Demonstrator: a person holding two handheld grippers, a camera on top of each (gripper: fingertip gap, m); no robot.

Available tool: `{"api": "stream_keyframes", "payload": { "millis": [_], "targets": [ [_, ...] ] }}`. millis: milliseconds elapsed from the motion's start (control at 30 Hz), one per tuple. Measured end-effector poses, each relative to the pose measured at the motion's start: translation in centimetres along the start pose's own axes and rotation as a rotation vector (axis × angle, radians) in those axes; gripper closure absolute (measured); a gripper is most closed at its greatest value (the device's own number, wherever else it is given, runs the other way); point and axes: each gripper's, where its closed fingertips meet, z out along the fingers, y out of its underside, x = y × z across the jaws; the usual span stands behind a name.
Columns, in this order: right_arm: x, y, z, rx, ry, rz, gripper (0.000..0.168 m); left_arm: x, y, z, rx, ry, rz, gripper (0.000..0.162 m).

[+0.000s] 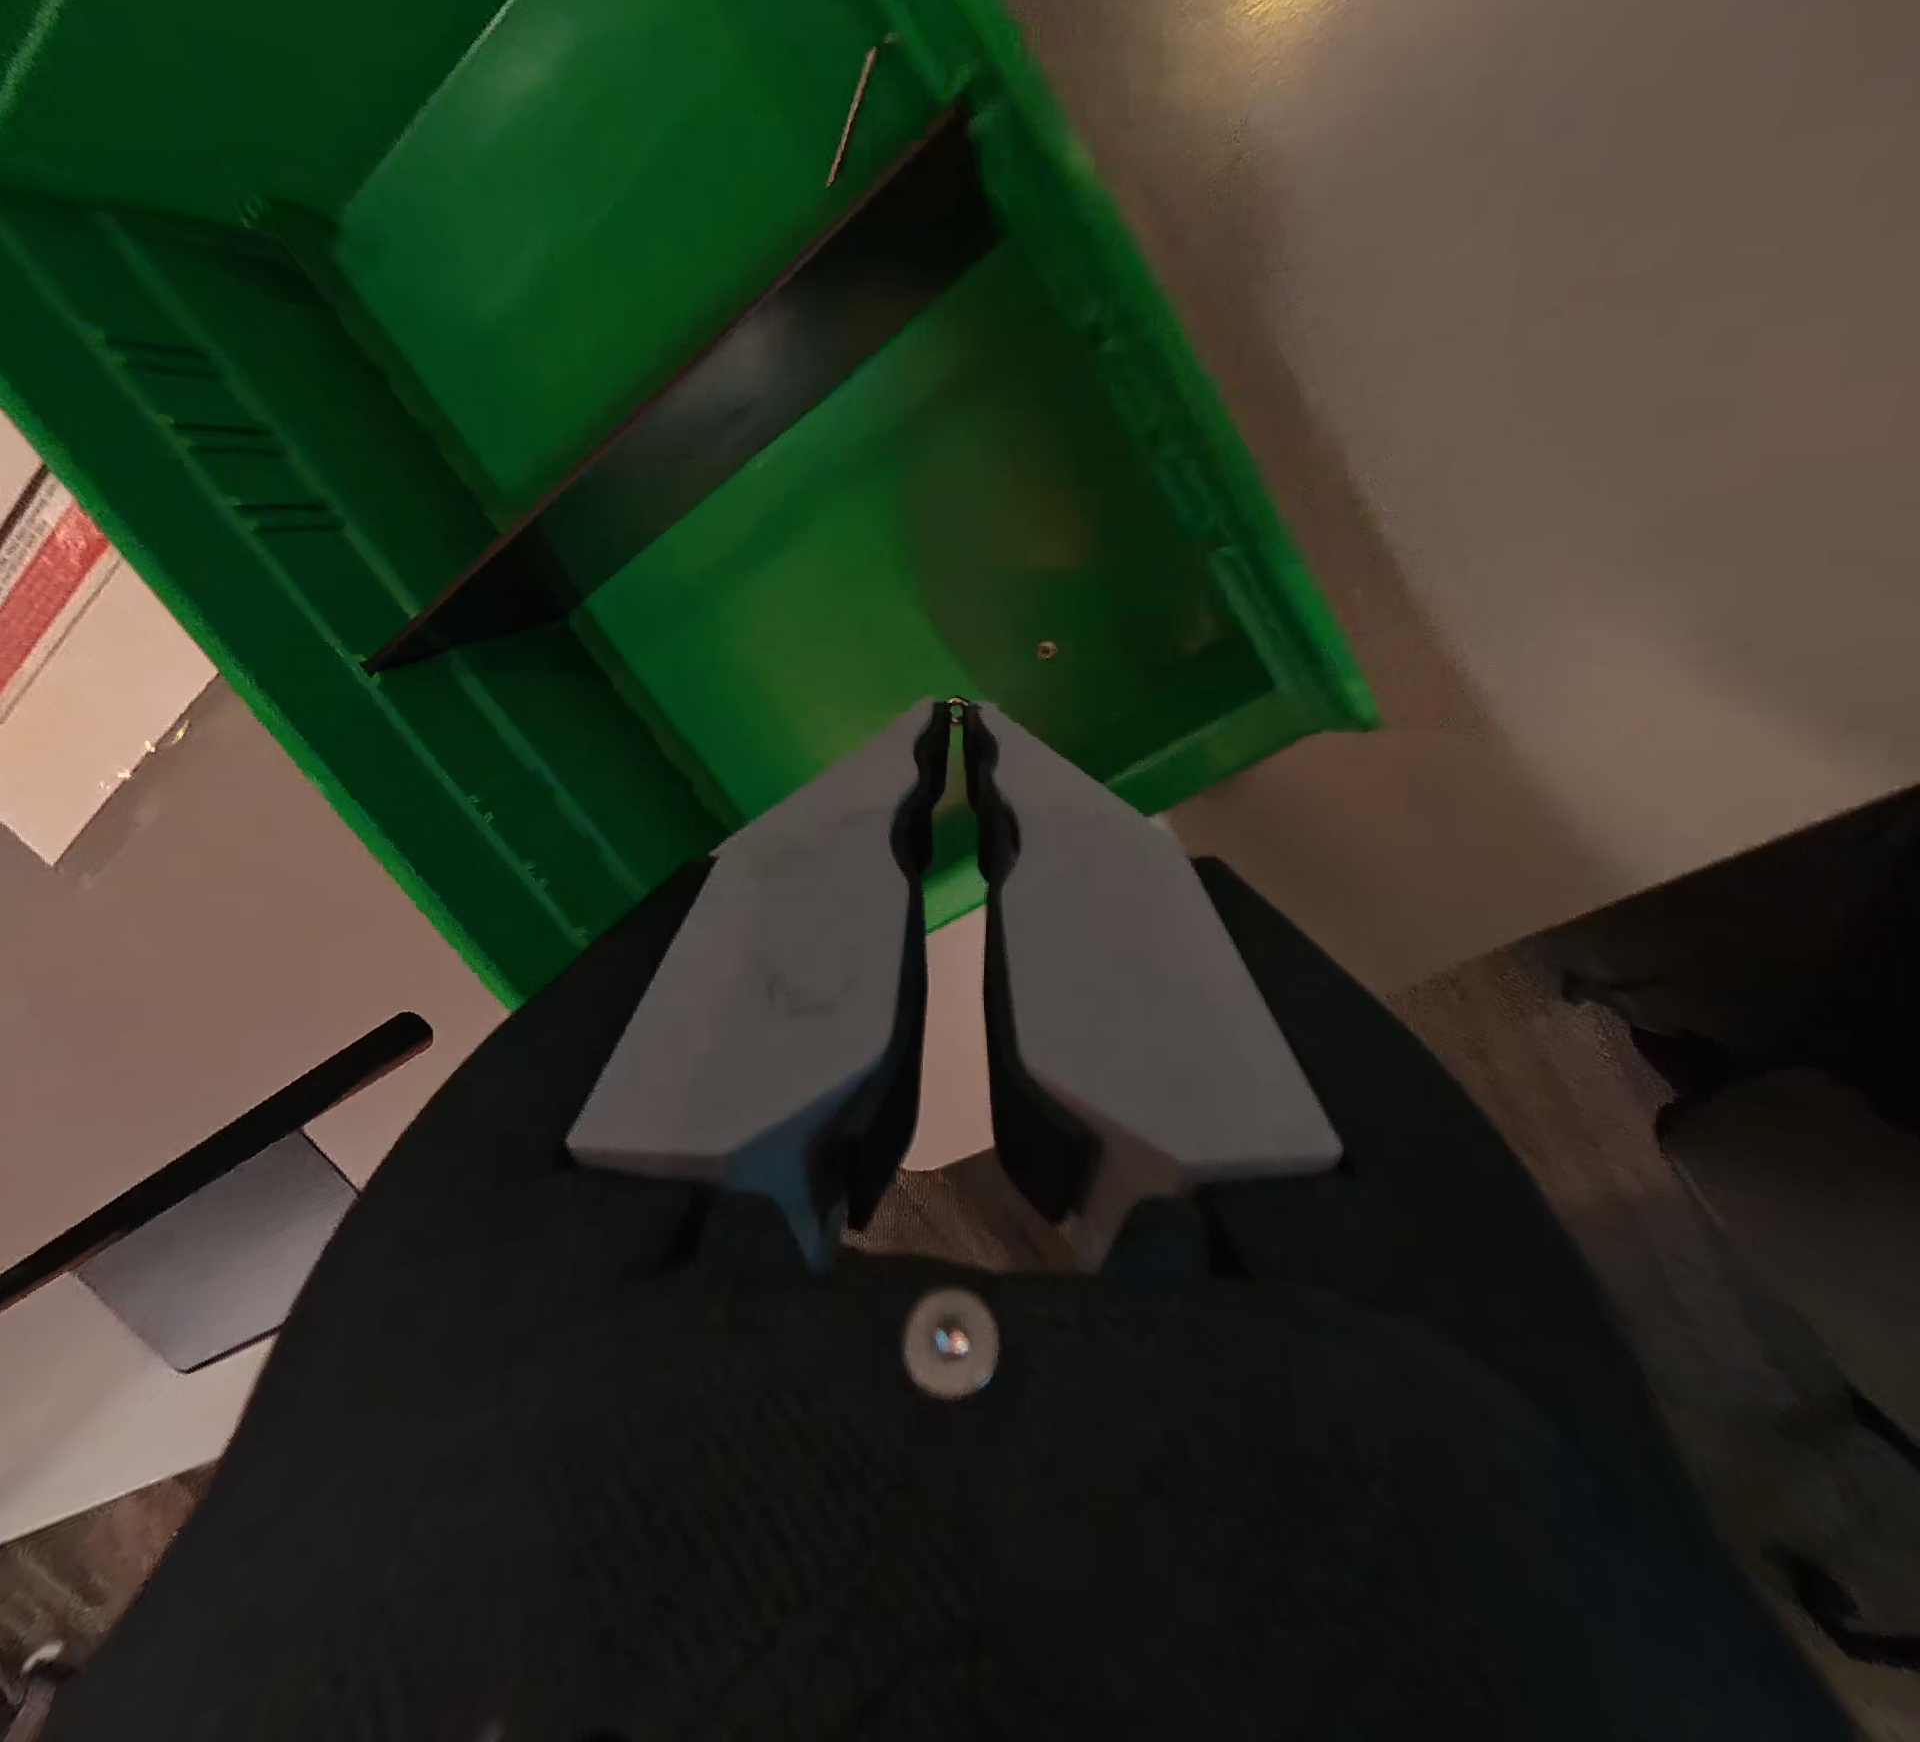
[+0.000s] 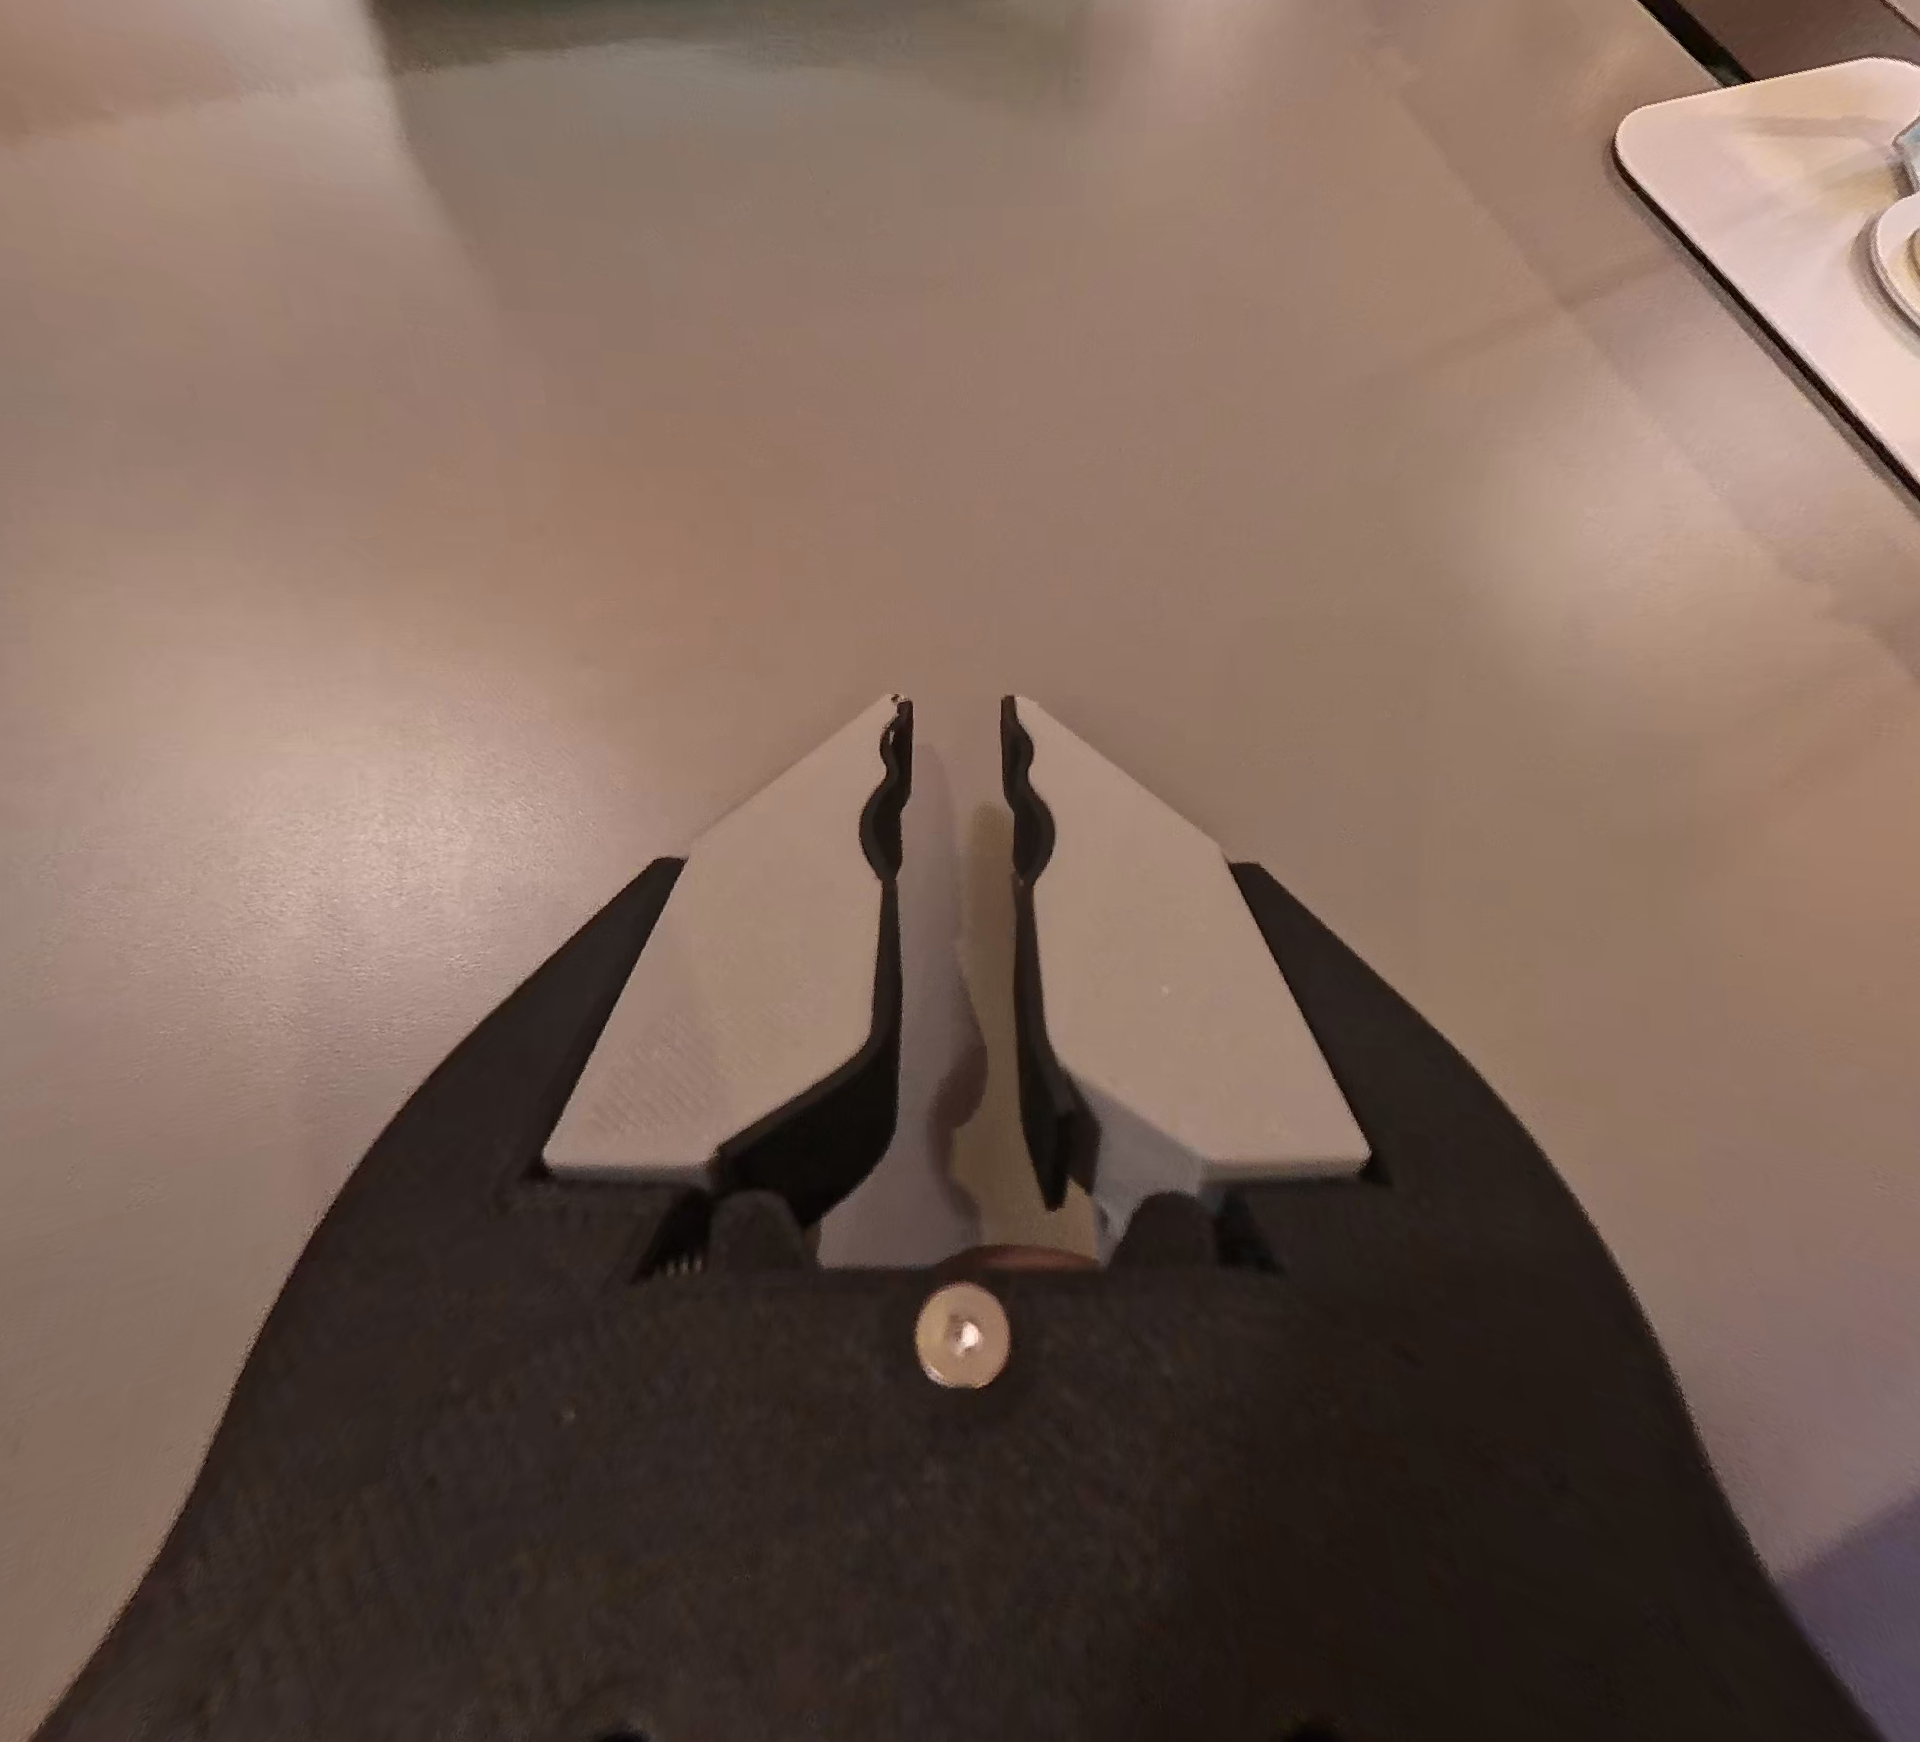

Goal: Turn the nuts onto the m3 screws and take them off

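Green bin (image 1: pixel 644 321) lies under the left tool (image 1: pixel 957 707), pinched on a tiny nut (image 1: pixel 957 705); lift gently, squeeze steady, toward the empty, parted right tool (image 2: pixel 956 705).

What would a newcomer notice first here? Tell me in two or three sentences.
The bright green bin fills the upper left of the left wrist view, split by a black divider, with a small nut lying loose on its floor. The left gripper pinches a tiny metal piece at its tips over the bin. The right gripper hangs open above the bare grey table.
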Motion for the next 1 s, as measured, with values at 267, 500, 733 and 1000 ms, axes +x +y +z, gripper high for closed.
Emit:
{"api": "stream_keyframes", "payload": {
  "millis": [267, 500, 733, 1000],
  "targets": [
    [0.4, -0.4, -0.4, 0.024, 0.021, -0.001, 0.157, 9.7, -5.7, -2.6, 0.122, 0.133, 0.193, 0.161],
    [1.2, -0.7, -1.0, 0.041, 0.044, 0.001, 0.157, 20.0, -10.6, -0.8, 0.189, 0.330, 0.456, 0.161],
    [1.4, -0.7, -1.2, 0.038, 0.047, -0.001, 0.156, 26.9, -13.5, 3.5, 0.254, 0.483, 0.703, 0.161],
    [1.3, -0.4, -1.0, 0.023, 0.051, -0.014, 0.156, 31.0, -12.9, 6.9, 0.299, 0.589, 0.999, 0.161]
  ]
}}
